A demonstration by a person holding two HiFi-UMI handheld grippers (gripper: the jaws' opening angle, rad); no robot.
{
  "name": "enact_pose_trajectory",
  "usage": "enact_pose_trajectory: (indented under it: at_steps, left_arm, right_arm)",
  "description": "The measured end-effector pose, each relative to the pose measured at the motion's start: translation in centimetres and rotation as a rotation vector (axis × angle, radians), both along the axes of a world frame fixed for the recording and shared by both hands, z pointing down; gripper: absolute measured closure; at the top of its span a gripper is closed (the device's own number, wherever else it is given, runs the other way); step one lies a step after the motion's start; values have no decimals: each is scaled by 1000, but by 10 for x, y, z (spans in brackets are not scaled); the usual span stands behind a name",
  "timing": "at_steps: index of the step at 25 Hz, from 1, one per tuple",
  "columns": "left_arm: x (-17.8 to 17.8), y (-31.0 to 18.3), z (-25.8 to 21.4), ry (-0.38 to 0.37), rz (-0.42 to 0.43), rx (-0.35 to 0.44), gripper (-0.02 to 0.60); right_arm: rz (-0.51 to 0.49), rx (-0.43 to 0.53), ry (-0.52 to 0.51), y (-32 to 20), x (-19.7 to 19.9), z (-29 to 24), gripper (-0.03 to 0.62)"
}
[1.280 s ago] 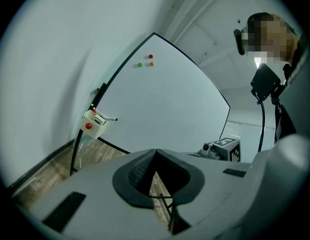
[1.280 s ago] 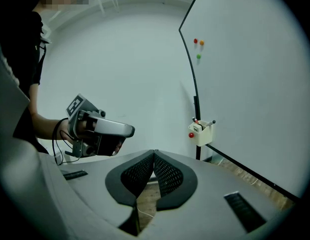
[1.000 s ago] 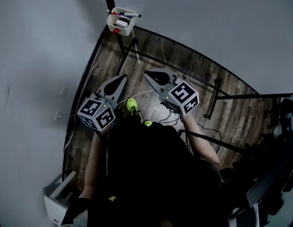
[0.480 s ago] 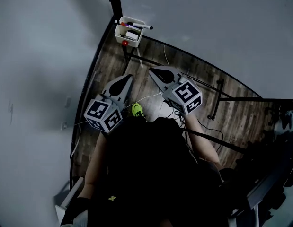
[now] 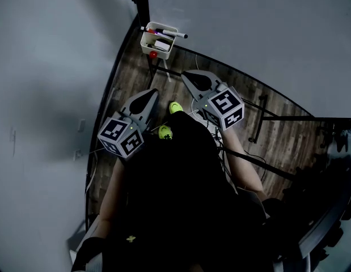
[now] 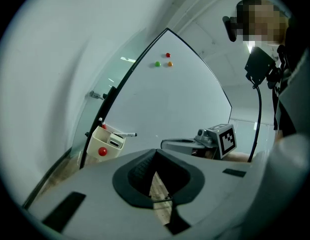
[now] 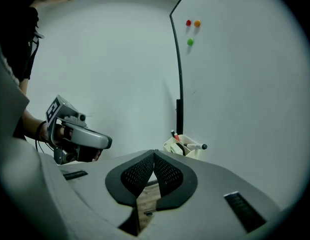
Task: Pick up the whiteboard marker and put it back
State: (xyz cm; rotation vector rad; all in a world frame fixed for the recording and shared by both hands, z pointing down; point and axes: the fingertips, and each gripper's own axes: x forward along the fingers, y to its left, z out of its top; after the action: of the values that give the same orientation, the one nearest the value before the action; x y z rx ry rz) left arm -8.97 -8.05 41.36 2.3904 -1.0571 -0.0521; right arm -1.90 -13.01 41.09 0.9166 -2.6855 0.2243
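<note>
A white marker tray (image 5: 158, 39) hangs at the whiteboard's lower left corner. A whiteboard marker (image 5: 174, 34) with a dark cap lies across its top, and other pens stand inside. My left gripper (image 5: 149, 94) and right gripper (image 5: 187, 75) are side by side short of the tray, both shut and holding nothing. From the left gripper view, the tray (image 6: 105, 143) and marker (image 6: 125, 134) lie ahead to the left of my shut left gripper (image 6: 156, 152). In the right gripper view, the tray (image 7: 184, 149) and marker (image 7: 196, 146) sit just right of my shut right gripper (image 7: 154, 154).
The whiteboard (image 5: 249, 27) stands on a black frame (image 5: 260, 115) over a wood floor (image 5: 127, 81), with a grey wall (image 5: 45, 67) to the left. Coloured magnets (image 6: 163, 61) dot the board. Cables (image 5: 193, 123) trail on the floor by the person's yellow-green shoes (image 5: 175, 107).
Both grippers have moved forward toward the marker tray as the person stepped ahead. The tray now sits closer to the fingertips. Both stay shut and empty.
</note>
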Motion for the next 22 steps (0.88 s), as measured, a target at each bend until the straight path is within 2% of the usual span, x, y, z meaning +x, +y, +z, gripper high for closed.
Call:
enact_pose_trajectory:
  at_steps: [10, 22]
  left_arm:
    - [-17, -15, 4, 14, -40, -11, 549]
    - [-21, -51, 16, 12, -66, -60, 549]
  right_arm:
    - [-13, 9, 6, -31, -4, 4, 591]
    - [4, -63, 10, -79, -1, 26, 503]
